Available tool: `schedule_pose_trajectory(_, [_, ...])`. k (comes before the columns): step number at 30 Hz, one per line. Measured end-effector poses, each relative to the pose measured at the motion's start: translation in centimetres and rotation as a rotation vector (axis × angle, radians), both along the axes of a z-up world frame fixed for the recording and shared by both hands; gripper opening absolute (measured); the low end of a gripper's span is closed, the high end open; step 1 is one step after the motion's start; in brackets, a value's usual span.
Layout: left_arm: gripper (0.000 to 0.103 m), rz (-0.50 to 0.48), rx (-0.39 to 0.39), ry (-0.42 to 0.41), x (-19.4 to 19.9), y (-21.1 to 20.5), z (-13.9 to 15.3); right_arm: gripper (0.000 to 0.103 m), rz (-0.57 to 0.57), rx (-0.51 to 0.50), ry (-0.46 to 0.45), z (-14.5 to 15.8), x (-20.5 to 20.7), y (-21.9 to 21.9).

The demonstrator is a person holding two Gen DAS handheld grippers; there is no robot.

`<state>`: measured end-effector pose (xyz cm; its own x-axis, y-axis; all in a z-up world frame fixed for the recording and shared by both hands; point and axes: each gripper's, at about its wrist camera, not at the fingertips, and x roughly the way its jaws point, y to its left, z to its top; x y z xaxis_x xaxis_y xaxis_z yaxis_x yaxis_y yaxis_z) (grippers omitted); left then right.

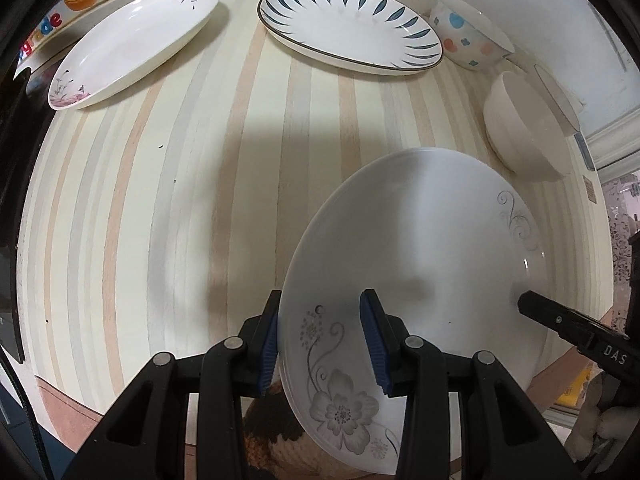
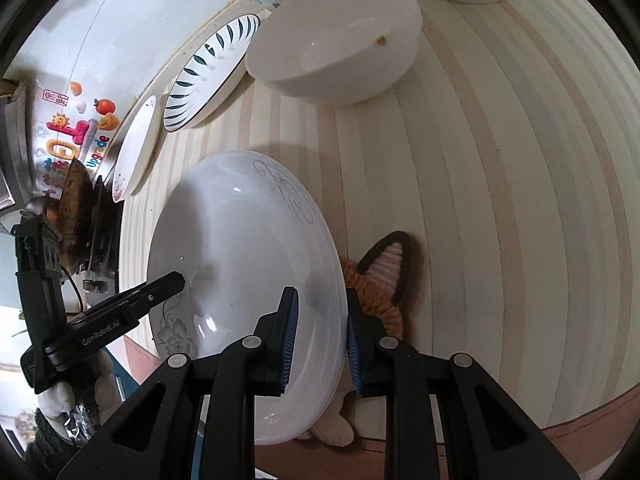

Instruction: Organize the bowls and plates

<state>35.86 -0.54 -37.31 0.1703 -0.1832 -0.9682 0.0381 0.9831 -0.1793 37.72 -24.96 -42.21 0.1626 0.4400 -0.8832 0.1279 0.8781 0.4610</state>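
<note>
A white plate with grey flower print is held above the striped table, between both grippers. My left gripper has its jaws astride the plate's near rim, one finger under and one over. My right gripper clamps the opposite rim of the same plate. The right gripper's finger tip shows in the left wrist view; the left gripper shows in the right wrist view. Whether the pads press the rim is hard to tell.
A blue-leaf plate and a pink-flower plate lie at the table's back. A dotted bowl and a plain white bowl stand at the back right. A plush toy lies under the held plate.
</note>
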Motion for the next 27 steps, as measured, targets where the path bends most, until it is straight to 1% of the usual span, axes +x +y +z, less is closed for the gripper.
schedule_pose_trajectory(9, [0.035, 0.004, 0.029, -0.001, 0.3, -1.6, -0.3, 0.025, 0.017, -0.002, 0.002, 0.2, 0.6, 0.3])
schedule_pose_trajectory(15, [0.035, 0.005, 0.018, 0.01, 0.1, -1.4, -0.2, 0.026, 0.022, 0.002, 0.007, 0.1, 0.7, 0.4])
schedule_pose_trajectory(18, [0.035, 0.012, 0.008, 0.002, 0.3, -0.5, 1.3, 0.027, 0.017, 0.015, 0.054, 0.1, 0.7, 0.2])
schedule_pose_trajectory(20, [0.036, 0.036, -0.019, -0.036, 0.0, 0.7, 3.7, 0.027, 0.021, 0.005, 0.066, 1.1, 0.5, -0.2])
schedule_pose_trajectory(21, [0.036, 0.051, -0.026, -0.052, -0.1, 1.4, 4.7, 0.027, 0.024, -0.007, 0.068, 2.1, 0.3, -0.4])
schedule_pose_trajectory(23, [0.036, 0.097, -0.04, -0.092, 0.0, 3.5, 7.0, 0.027, 0.041, -0.031, 0.046, 4.3, 0.1, -0.5])
schedule_pose_trajectory(24, [0.04, 0.118, -0.038, -0.101, 0.3, 4.3, 7.5, 0.028, 0.056, -0.042, 0.027, 5.7, 0.3, -0.2])
schedule_pose_trajectory(26, [0.042, 0.186, -0.041, -0.121, 1.7, 6.8, 8.2, 0.039, 0.098, -0.044, -0.031, 8.5, 1.6, 1.0])
schedule_pose_trajectory(27, [0.042, 0.21, -0.036, -0.126, 2.2, 7.8, 8.1, 0.049, 0.12, -0.036, -0.064, 9.8, 2.8, 2.3])
